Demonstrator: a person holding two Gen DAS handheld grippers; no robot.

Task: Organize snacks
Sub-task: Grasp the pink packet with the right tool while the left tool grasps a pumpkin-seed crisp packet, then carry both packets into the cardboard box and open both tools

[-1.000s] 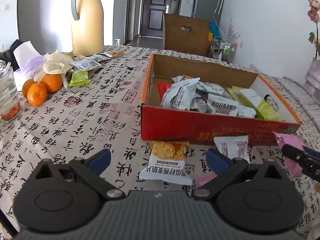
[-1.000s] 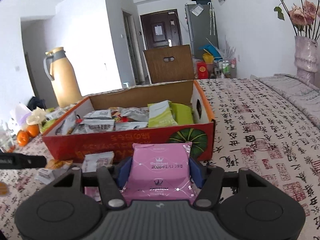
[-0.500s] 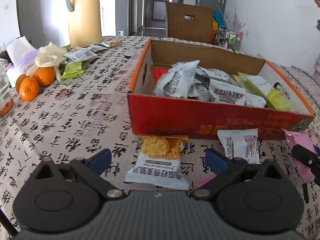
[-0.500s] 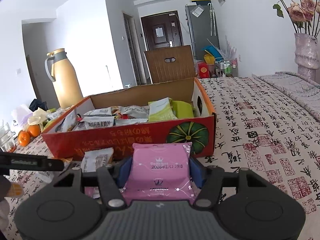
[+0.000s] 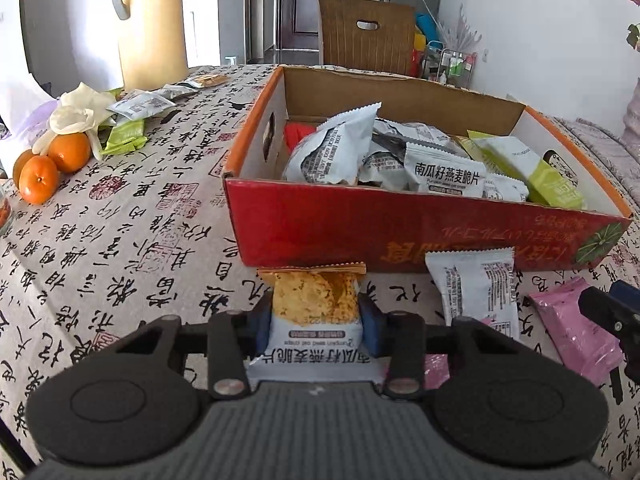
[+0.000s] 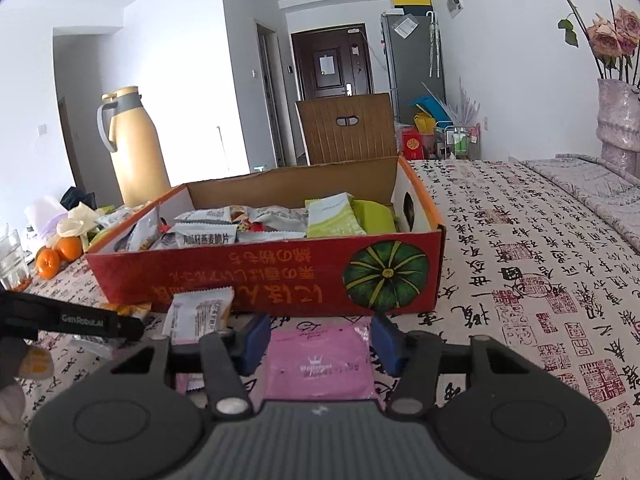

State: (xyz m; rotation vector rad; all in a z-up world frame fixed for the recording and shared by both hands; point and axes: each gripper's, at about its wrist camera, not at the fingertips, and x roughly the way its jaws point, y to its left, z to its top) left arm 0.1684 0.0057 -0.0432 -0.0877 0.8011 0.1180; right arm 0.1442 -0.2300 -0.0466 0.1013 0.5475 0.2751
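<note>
The left claw point(image 5: 316, 322) is closing on an oat pack point(image 5: 316, 312) that is lying on the worktop point(image 5: 120, 216) just in front of the red box point(image 5: 400, 236); its 2 blue pads are already pressing the pack's sides, and the pack's orange top edge is almost touching the box wall. The right claw point(image 6: 318, 340) is also closing, with a pink pack point(image 6: 320, 360) lying flat between its pads; the pads are standing just off the pack's edges, so it is not yet gripping. A white pack point(image 5: 474, 292) is lying on the cloth between the 2 claws, its top edge against the box front. The box is sitting open and holding a heap of white and green snack packs point(image 5: 444, 172). To the far left, oranges point(image 5: 52, 164) are resting beside a white glove point(image 5: 76, 112), with more loose packs point(image 5: 140, 106) near a tall yellow jug point(image 5: 152, 24). In the right view, a vase of roses point(image 6: 618, 116) is standing at the far right edge
</note>
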